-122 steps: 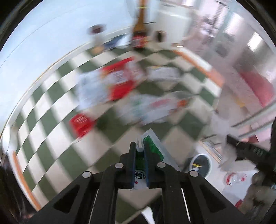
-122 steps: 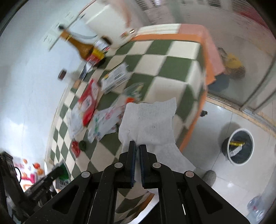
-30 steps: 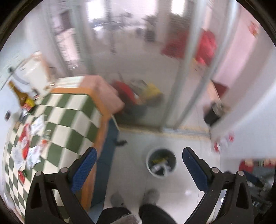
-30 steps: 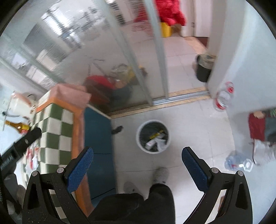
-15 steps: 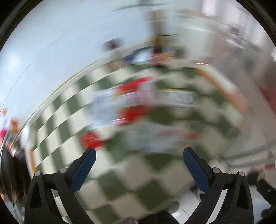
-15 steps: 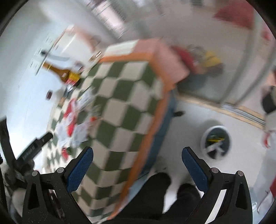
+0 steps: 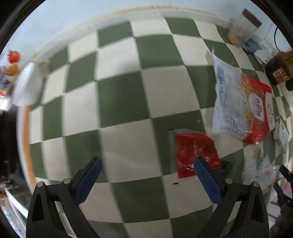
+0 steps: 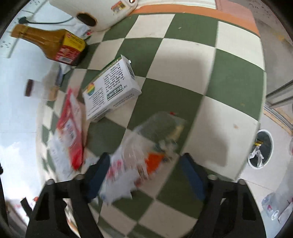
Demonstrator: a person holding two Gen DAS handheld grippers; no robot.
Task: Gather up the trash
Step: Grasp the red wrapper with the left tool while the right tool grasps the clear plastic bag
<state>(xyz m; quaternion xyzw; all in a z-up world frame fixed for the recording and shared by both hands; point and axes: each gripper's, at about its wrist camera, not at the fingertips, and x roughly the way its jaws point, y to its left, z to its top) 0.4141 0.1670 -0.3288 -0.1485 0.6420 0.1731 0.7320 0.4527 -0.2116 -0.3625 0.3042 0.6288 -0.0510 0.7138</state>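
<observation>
My left gripper (image 7: pixel 146 165) is open and empty above the green-and-white checked tablecloth (image 7: pixel 119 95). A small red wrapper (image 7: pixel 196 152) lies flat just by its right finger. A large clear-and-red bag (image 7: pixel 241 108) lies further right. My right gripper (image 8: pixel 144 164) is open, with a crumpled clear wrapper with red and orange print (image 8: pixel 139 155) lying between its fingers on the cloth. A white printed box (image 8: pixel 111 91) and the red bag (image 8: pixel 71 124) lie to its left. The round waste bin (image 8: pixel 261 148) stands on the floor at right.
A brown sauce bottle (image 8: pixel 49 43) lies at the back, next to a white appliance (image 8: pixel 95 11). A clear jar with a brown lid (image 7: pixel 241 27) stands at the wall. The table's orange edge (image 8: pixel 192 11) runs along the far side.
Both grippers dropped their trash into the bin, opened, and swung back over the table. The left now hovers by the red wrapper, the right over the crumpled clear wrapper.
</observation>
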